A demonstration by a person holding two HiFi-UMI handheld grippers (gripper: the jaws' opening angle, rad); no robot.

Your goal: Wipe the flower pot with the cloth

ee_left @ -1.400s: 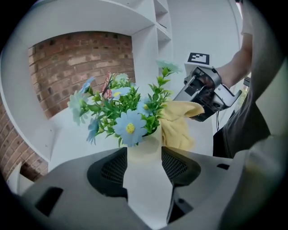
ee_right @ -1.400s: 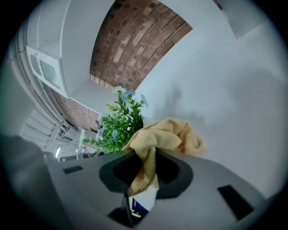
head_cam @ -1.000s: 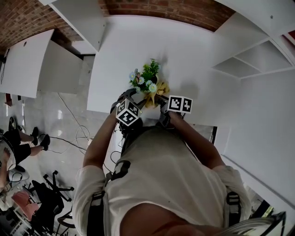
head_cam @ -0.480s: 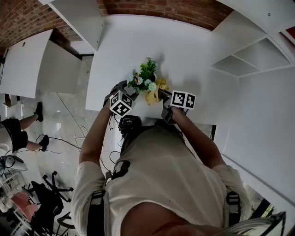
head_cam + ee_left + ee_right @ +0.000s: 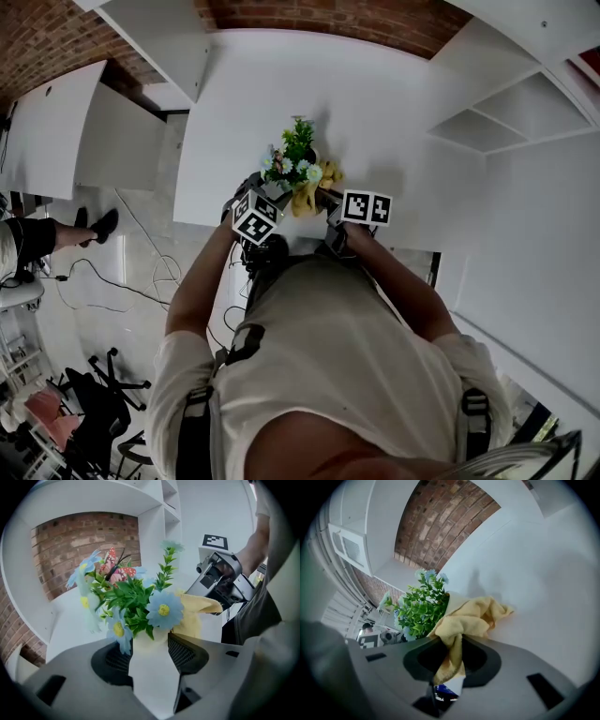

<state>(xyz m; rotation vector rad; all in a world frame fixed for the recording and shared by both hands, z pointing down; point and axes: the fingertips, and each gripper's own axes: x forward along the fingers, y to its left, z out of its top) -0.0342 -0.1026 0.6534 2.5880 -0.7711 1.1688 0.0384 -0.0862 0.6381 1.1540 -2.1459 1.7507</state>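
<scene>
Near the front edge of the white table (image 5: 375,112), the left gripper (image 5: 149,651) clamped the flower pot (image 5: 152,679) while the right gripper (image 5: 450,656) pinched the cloth (image 5: 468,620) against its side; wiping seemed underway, not finished.

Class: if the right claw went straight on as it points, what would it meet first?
Probably the flower pot, with the yellow cloth that the right claw grips bunched between; depth is unclear.

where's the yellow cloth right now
The cloth is pinched in the right claw, bunched against the flower pot; in the head view it shows just right of the flowers.
</scene>
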